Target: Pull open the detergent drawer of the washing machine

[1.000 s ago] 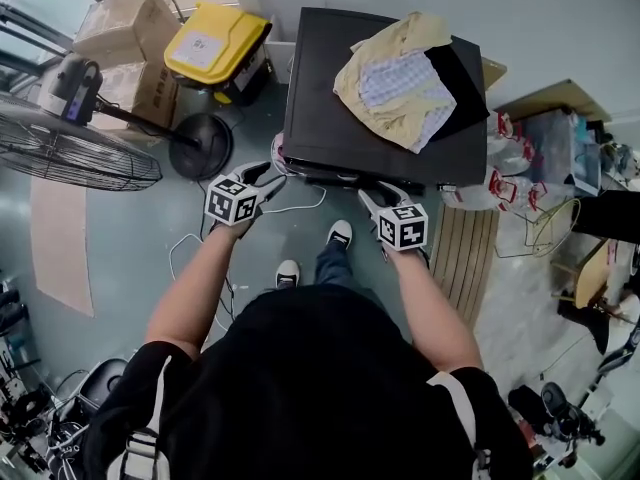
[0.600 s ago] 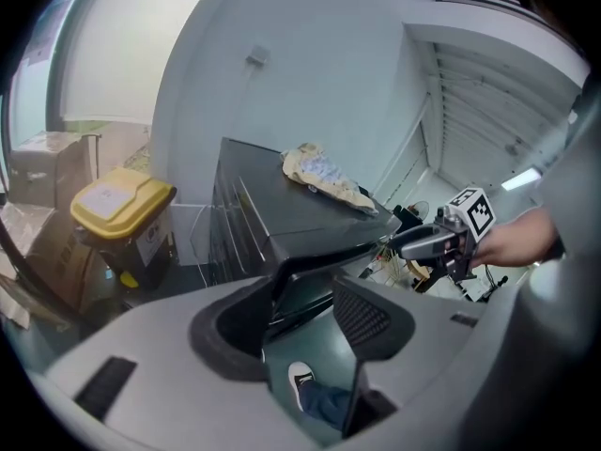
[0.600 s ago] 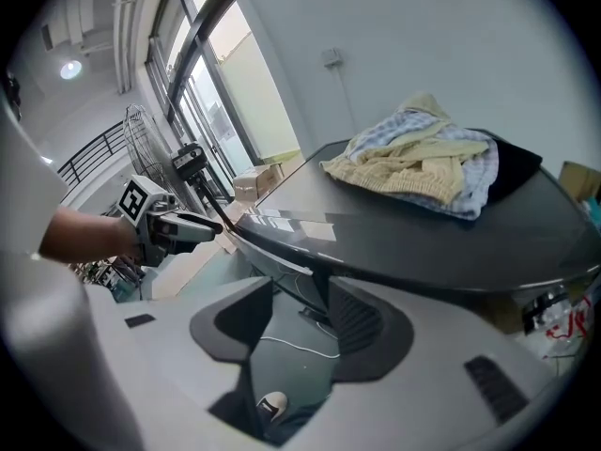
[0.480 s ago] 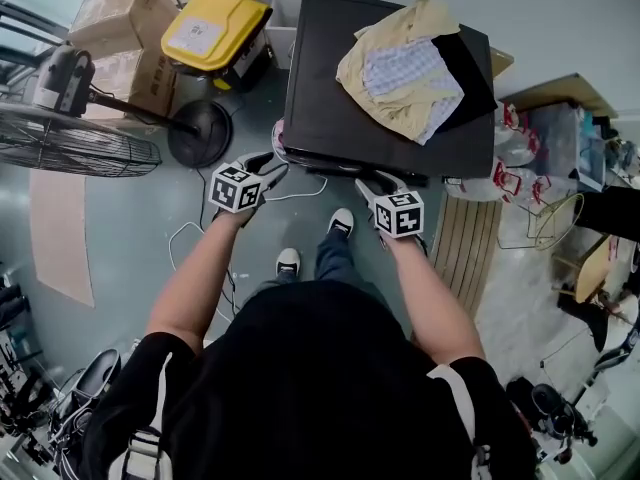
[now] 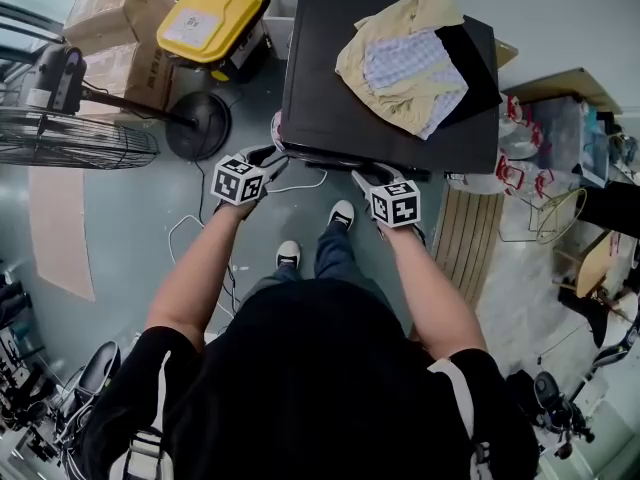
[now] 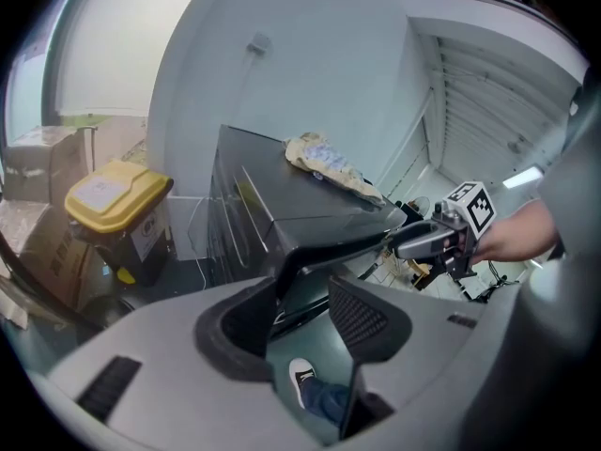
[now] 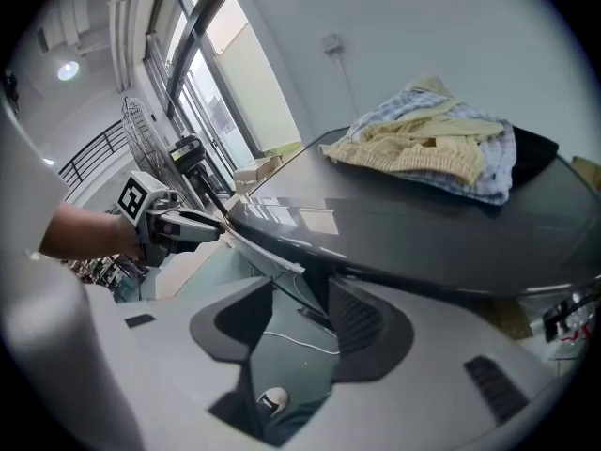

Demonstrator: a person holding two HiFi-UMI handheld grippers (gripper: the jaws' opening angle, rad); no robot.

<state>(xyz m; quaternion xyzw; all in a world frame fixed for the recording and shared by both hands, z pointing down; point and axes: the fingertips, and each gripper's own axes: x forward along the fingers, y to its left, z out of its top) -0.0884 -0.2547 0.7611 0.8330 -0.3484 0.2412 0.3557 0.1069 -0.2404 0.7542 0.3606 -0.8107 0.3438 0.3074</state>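
- Washing machine (image 5: 350,98): boxy, glossy black, top centre; front edge runs left-right, facing the person.
- Left gripper (image 5: 272,156) fingers apart, just been closing, gripping nothing; right gripper (image 5: 360,177) fingers apart, empty.

This is looking like a cluttered workroom or storeroom: cardboard boxes (image 5: 112,13), a yellow-lidded bin (image 5: 205,20) and a large standing fan (image 5: 70,146) are sitting left of and beyond the left gripper (image 5: 272,156), and loose cables (image 5: 185,240) are trailing across the bare grey floor (image 5: 130,268) just below it.
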